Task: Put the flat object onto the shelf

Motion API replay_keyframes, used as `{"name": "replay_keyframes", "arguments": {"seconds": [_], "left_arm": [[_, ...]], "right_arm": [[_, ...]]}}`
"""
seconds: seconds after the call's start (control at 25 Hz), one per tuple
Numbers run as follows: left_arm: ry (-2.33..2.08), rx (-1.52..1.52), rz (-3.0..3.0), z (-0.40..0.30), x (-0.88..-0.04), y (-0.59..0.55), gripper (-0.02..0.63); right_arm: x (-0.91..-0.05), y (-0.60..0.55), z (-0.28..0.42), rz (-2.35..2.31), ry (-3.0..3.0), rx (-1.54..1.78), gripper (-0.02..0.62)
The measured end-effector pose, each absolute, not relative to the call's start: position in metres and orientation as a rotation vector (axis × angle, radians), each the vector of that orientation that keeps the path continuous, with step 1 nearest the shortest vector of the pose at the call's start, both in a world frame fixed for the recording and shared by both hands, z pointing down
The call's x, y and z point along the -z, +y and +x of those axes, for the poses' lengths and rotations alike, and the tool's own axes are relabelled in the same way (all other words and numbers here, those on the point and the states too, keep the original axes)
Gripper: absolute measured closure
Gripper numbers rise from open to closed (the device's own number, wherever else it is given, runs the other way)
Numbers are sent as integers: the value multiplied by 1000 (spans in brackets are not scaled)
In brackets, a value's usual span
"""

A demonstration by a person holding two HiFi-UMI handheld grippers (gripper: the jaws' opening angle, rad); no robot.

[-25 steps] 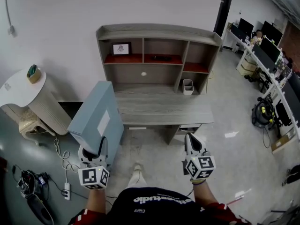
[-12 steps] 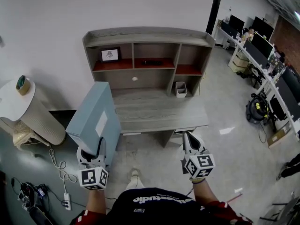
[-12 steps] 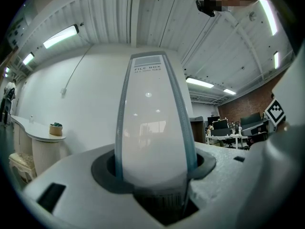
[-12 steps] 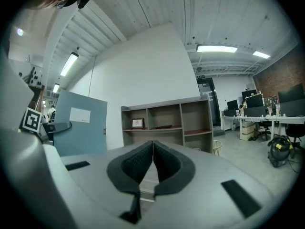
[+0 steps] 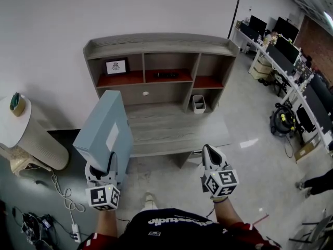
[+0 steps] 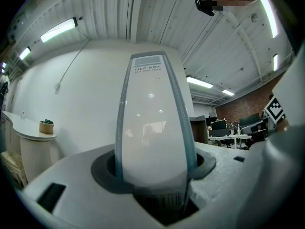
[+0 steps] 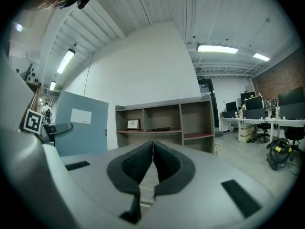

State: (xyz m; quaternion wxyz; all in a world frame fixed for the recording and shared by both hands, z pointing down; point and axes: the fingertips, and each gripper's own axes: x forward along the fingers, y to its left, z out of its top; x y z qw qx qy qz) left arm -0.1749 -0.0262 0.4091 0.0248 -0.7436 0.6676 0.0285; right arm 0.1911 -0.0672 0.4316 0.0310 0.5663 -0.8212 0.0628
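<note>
A flat blue-grey file box [image 5: 105,135] with a white label stands upright in my left gripper [image 5: 101,172], whose jaws are shut on its lower end. In the left gripper view the file box [image 6: 153,123] fills the middle, its spine toward the camera. My right gripper [image 5: 210,158] is shut with nothing between its pads, held at the right, level with the left one. The grey shelf unit [image 5: 156,66] with red-lined compartments stands against the wall ahead, above a desk [image 5: 171,132]. In the right gripper view the shelf unit [image 7: 164,123] lies straight ahead and the file box [image 7: 78,123] at the left.
A framed picture [image 5: 115,66] and a dark flat item [image 5: 167,75] sit in the shelf compartments. A small white bin [image 5: 199,103] stands on the desk. A round white side table [image 5: 23,124] is at left; office desks with monitors [image 5: 291,56] at right. Cables [image 5: 62,202] lie on the floor.
The shelf unit and desk have shifted left and down in the head view as both grippers moved on toward them. The file box stays in the left gripper.
</note>
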Motion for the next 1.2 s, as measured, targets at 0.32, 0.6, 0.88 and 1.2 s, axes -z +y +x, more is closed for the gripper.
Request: {"name": "replay_keyframes", "arguments": {"seconds": [0.32,0.6,0.88,1.2], "left_arm": [[2050,-71,-2340,-187,-416,-70,334],[2007,-68,-2392,-197,-420,-102,334],[1970,-51,-2442,-210,-432,-128,334],[1968,-47,-2477,-232,-449,-151,334]], "right_arm": [[-433,-100,182,1776,-2498,-205,600],[-434,-126,161,1792,-2487,-224,600],[-433,-147,139,1805,-2466,-209,600],[-440,-163,113,1795,-2441,-208,600]]}}
